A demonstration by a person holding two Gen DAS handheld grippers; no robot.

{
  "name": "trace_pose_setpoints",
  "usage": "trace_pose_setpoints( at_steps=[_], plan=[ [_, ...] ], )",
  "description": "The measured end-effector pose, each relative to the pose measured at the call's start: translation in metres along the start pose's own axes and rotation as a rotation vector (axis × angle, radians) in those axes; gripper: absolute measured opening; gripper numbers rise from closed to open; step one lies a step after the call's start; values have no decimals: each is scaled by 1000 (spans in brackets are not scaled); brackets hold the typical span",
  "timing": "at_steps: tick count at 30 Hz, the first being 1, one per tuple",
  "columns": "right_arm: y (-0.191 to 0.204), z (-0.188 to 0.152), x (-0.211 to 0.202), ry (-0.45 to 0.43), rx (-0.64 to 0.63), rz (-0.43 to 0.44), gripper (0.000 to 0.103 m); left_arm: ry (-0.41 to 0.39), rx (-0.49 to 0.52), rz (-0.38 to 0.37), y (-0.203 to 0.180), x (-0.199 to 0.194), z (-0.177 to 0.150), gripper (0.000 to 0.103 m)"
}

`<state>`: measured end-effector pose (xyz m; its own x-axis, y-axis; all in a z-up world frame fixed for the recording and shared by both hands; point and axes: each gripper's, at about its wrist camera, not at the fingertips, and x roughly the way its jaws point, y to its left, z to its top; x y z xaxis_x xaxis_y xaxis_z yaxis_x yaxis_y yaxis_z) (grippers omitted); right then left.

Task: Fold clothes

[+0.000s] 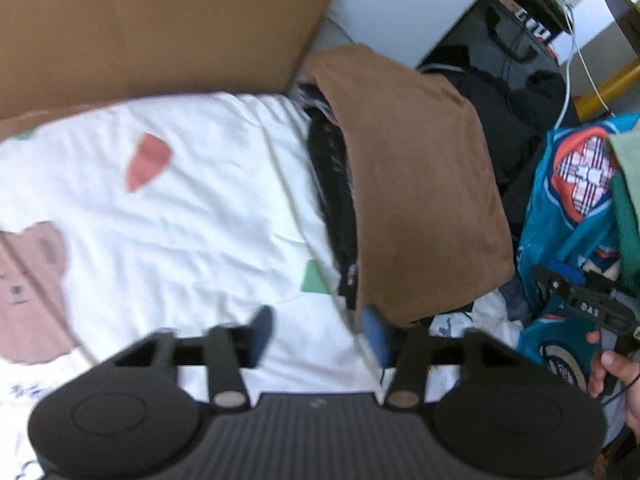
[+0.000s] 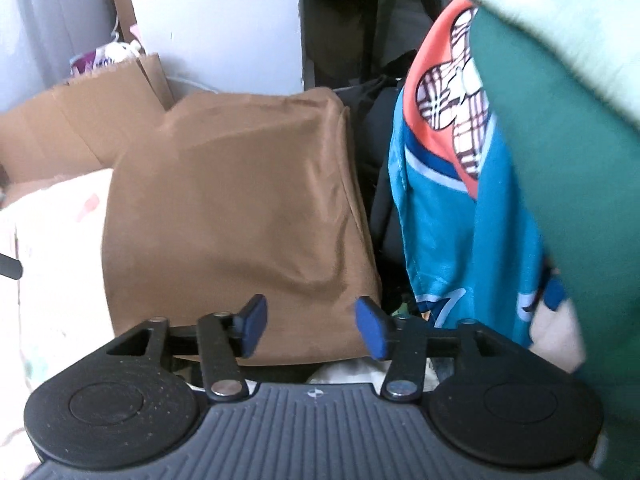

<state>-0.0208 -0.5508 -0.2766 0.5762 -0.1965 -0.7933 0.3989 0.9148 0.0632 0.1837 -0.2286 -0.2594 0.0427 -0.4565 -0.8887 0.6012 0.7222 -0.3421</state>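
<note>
- Here, folded brown garment (image 2: pixel 240 216) atop a dark clothes pile, just right of the white printed bedsheet (image 1: pixel 192 216).
- Behind it, cardboard (image 1: pixel 152 28) and a white wall (image 2: pixel 216 20).
- Right of it, teal jersey (image 2: pixel 452 240).
- Left hand-held gripper (image 1: pixel 318 334) and right hand-held gripper (image 2: pixel 312 326) both spread apart, gripping nothing.

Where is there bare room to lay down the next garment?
Free: the white sheet, bordered by cardboard behind and the folded brown garment to its right. Crowded: right of that, black clothes and the teal jersey.
</note>
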Motion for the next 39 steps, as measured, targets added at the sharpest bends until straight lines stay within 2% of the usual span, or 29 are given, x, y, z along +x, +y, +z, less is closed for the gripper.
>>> trace_pose_setpoints(
  at_steps=[3, 7, 14, 21, 27, 33, 39],
  plan=[
    [1, 5, -15, 20, 26, 30, 79, -9, -28, 42, 6, -29, 3, 72],
    [0, 9, -35, 33, 55, 56, 84, -33, -35, 109, -1, -60, 10, 81],
    [-11, 14, -72, 57, 138, 89, 90, -54, -71, 104, 1, -128, 8, 93],
    [-17, 25, -102, 82, 201, 117, 91, -78, -117, 165, 3, -190, 3, 95],
    [-16, 38, -138, 70, 243, 131, 92, -138, -142, 212, 11, -254, -3, 99],
    [-4, 56, -177, 79, 219, 118, 93, -216, -164, 231, 20, -310, -19, 100],
    [19, 76, -211, 82, 176, 115, 93, -255, -178, 267, 37, -351, -49, 101]
  ],
)
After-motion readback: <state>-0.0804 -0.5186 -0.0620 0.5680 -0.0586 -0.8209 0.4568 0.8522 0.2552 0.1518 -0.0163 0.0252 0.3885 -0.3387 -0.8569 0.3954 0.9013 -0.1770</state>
